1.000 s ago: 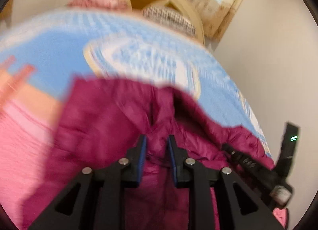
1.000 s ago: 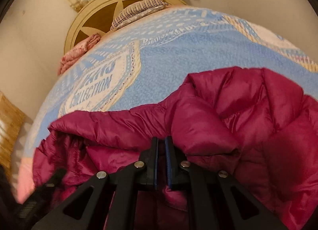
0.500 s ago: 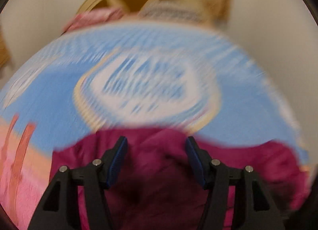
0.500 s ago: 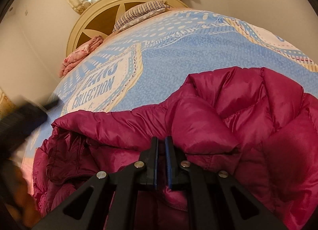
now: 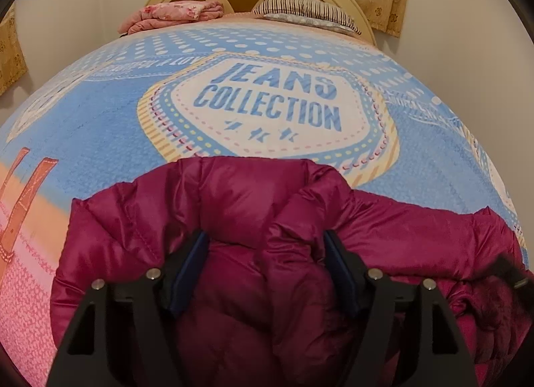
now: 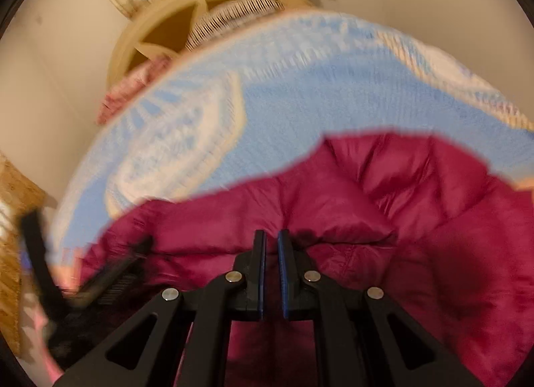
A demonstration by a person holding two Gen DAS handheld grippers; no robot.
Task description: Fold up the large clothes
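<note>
Left wrist view: your left gripper has just been opening, and its fingers now stand spread above the jacket, with a puffed fold rising between them but neither pad pressing on it. The jacket lies bunched on the bed, on the near side of the "JEANS COLLECTION" badge. To take the next fold cleanly, lower onto one firm seam or edge, not the loose ridge, and close only once the padding sits well between the pads; slick quilted cloth is likely to slip from a shallow bite.

Right wrist view: your right gripper shows its fingers pressed nearly together, a thin gap left. Whether any cloth is caught in that gap you cannot tell through the blur. The jacket fills the near part of the picture, again on the near side of the badge. Steady this hand before the left one pulls.

No containers show in either view.
</note>
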